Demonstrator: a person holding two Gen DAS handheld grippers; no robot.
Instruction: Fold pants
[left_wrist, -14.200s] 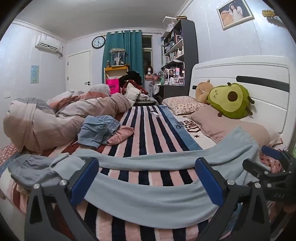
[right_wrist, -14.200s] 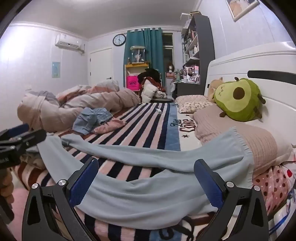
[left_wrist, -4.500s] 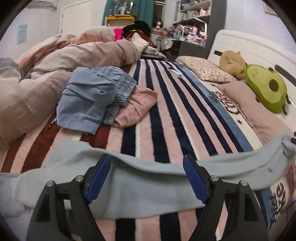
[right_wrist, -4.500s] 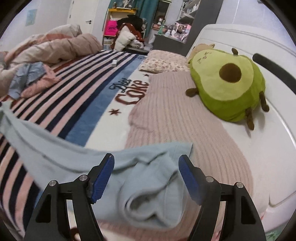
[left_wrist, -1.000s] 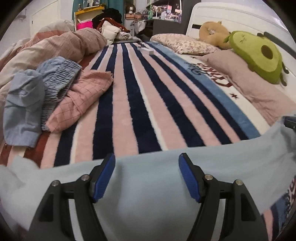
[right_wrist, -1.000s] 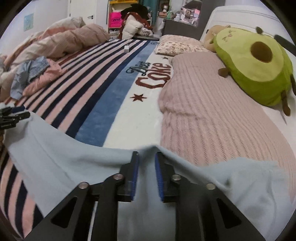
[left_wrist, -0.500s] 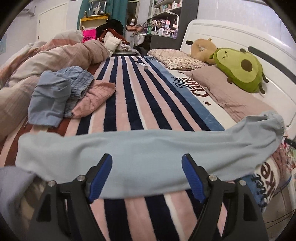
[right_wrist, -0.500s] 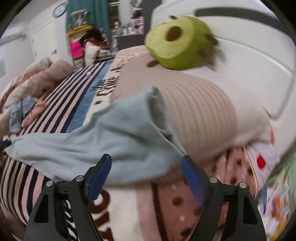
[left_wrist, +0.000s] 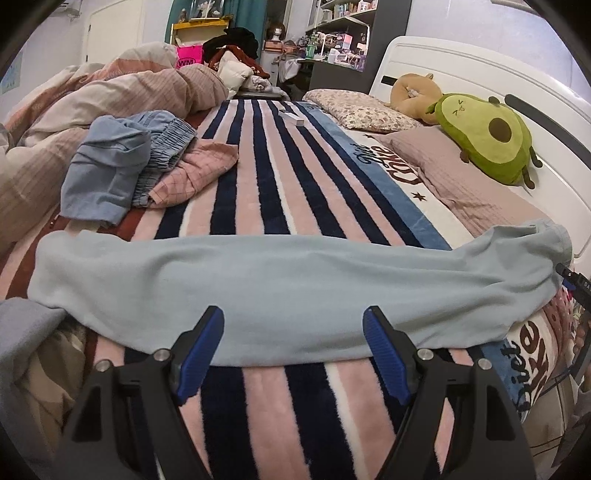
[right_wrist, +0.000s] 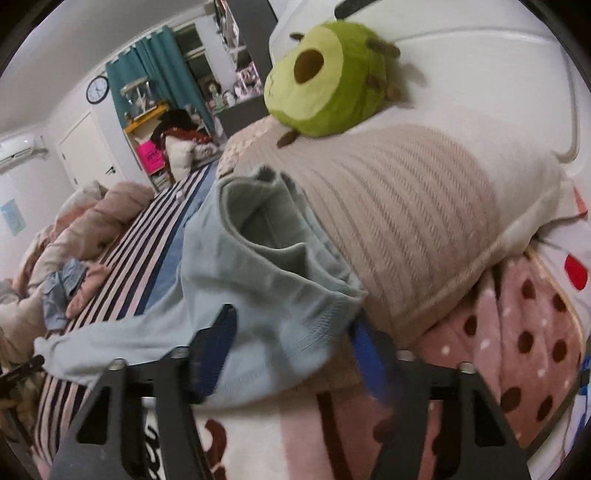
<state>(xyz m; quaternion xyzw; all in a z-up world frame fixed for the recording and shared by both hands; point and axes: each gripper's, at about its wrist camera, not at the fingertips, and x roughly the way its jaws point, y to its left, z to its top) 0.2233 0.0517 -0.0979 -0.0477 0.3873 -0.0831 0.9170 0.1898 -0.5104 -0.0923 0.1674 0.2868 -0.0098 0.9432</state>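
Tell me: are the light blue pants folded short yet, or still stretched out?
Stretched out: the light blue pants lie as one long band across the striped blanket.

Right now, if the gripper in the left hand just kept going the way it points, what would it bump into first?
Most likely the light blue pants, stretched across the striped blanket just ahead of the left gripper, whose jaws stand open. Depth is hard to judge, so it could meet the blanket just short of them.
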